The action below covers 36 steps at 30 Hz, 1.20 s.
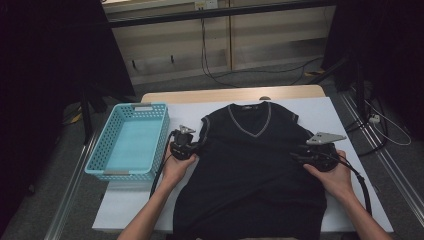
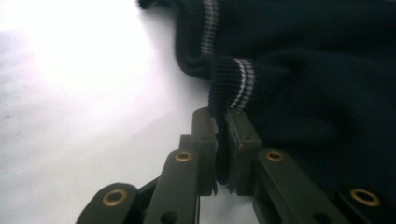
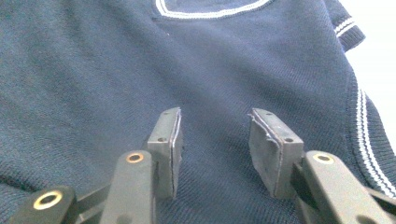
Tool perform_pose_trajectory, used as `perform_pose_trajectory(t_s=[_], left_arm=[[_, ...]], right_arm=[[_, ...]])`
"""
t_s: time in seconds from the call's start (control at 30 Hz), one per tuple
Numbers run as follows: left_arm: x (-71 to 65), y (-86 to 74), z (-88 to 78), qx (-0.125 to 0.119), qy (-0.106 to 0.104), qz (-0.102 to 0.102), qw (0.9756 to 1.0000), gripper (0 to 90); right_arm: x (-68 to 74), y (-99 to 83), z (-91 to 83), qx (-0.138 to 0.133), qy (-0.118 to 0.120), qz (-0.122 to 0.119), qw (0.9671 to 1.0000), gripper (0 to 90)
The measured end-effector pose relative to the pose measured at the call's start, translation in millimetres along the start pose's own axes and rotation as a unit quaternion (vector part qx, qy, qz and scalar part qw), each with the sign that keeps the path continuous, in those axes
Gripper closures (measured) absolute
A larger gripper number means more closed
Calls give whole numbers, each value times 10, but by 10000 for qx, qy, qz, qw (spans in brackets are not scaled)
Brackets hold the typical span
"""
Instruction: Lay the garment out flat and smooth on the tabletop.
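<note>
Currently the dark navy knitted V-neck vest with grey-striped trim [image 1: 250, 165] lies flat, front up, on the white worktop [image 1: 330, 112], its hem at the near edge. The left gripper [image 2: 223, 140] is clenched on the vest's left armhole edge. The right gripper [image 3: 215, 140] stands released, jaws apart over the fabric near the right armhole. A light blue perforated plastic basket [image 1: 102, 162] sits at left. Judgement: folding is at the grasp stage; next the right gripper must close on its edge.

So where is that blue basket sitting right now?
In the high view the blue basket stands on the left part of the white table, just left of the left gripper and the dark sweater vest.
</note>
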State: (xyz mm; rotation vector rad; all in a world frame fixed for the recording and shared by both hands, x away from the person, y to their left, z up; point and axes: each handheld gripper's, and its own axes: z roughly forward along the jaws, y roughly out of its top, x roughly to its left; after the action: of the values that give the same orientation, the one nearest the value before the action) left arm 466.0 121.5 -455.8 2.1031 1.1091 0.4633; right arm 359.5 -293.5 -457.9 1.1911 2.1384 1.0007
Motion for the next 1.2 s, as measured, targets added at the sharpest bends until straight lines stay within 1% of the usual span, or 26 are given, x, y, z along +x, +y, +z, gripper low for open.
perform_pose_trajectory(t_s=[0.03, 0.07, 0.13, 0.17, 0.23, 0.3, 0.33, 0.37, 0.4, 0.43, 0.5, 0.57, 0.6, 0.63, 0.67, 0.73, 0.77, 0.83, 0.87, 0.97, 1.03, 1.13, 1.2], left_arm=[[5, 26, 15, -25, 99, 17, 9999, 835], [33, 58, 25, 10, 130, 59, 9999, 836], [93, 122, 59, -44, 192, -40, 9998, 837], [122, 150, 78, -68, 193, -137, 9997, 836], [172, 194, 116, -36, 228, -156, 9996, 836], [184, 225, 157, -46, 288, -211, 9994, 836], [184, 236, 173, -26, 352, -165, 9992, 836], [179, 245, 183, -41, 491, -115, 9987, 836], [186, 251, 190, -36, 526, -101, 9986, 836], [202, 251, 197, -25, 491, -134, 9987, 833], [203, 232, 213, -34, 552, -164, 9983, 798], [192, 213, 204, -42, 620, -147, 9980, 695], [194, 204, 184, -55, 530, -112, 9985, 657], [184, 194, 162, -69, 475, -119, 9988, 645], [159, 185, 143, -117, 458, -115, 9988, 623], [103, 170, 83, -186, 354, -111, 9991, 564], [60, 159, 44, -242, 334, -7, 9991, 551], [22, 140, -25, -324, 238, 55, 9992, 520], [-5, 124, -57, -360, 206, 15, 9991, 514], [-76, 59, -197, -400, 48, 218, 9990, 509], [-120, 4, -294, -467, -67, 239, 9986, 520], [-152, -93, -427, -493, -86, 336, 9982, 523], [-146, -180, -493, -450, -117, 369, 9982, 563]], right_arm=[[-4, -1, 5, 11, -15, -2, 10000, 546], [-9, -3, 9, 19, -17, -1, 10000, 546], [-13, -5, 12, 30, -19, 6, 10000, 546], [-13, -6, 11, 33, -21, 0, 10000, 545], [-10, -6, 7, 28, -14, -4, 10000, 545], [-11, -6, 8, 25, -8, -13, 10000, 545], [-13, -7, 10, 28, -7, -13, 10000, 545], [-14, -8, 12, 35, -8, -12, 10000, 545], [-15, -9, 12, 44, -14, -12, 10000, 545], [-16, -12, 10, 51, -18, -13, 10000, 542], [-20, -17, 8, 71, -34, -14, 10000, 534], [-22, -19, 8, 74, -14, -15, 10000, 530], [-19, -18, 7, 69, -12, -27, 10000, 527], [-14, -17, 8, 61, 3, -36, 10000, 528], [-7, -14, 10, 58, 3, -43, 10000, 527], [6, -10, 19, 61, 31, -78, 9999, 524], [13, -9, 22, 63, 35, -74, 9999, 523], [21, -10, 21, 61, 53, -87, 9999, 521], [25, -11, 19, 58, 52, -86, 9999, 520], [34, -9, 9, 46, 72, -90, 9999, 520], [38, -9, 7, 50, 83, -81, 9999, 520], [44, -10, 16, 70, 106, -110, 9999, 519], [50, -8, 16, 69, 104, -111, 9999, 520]])
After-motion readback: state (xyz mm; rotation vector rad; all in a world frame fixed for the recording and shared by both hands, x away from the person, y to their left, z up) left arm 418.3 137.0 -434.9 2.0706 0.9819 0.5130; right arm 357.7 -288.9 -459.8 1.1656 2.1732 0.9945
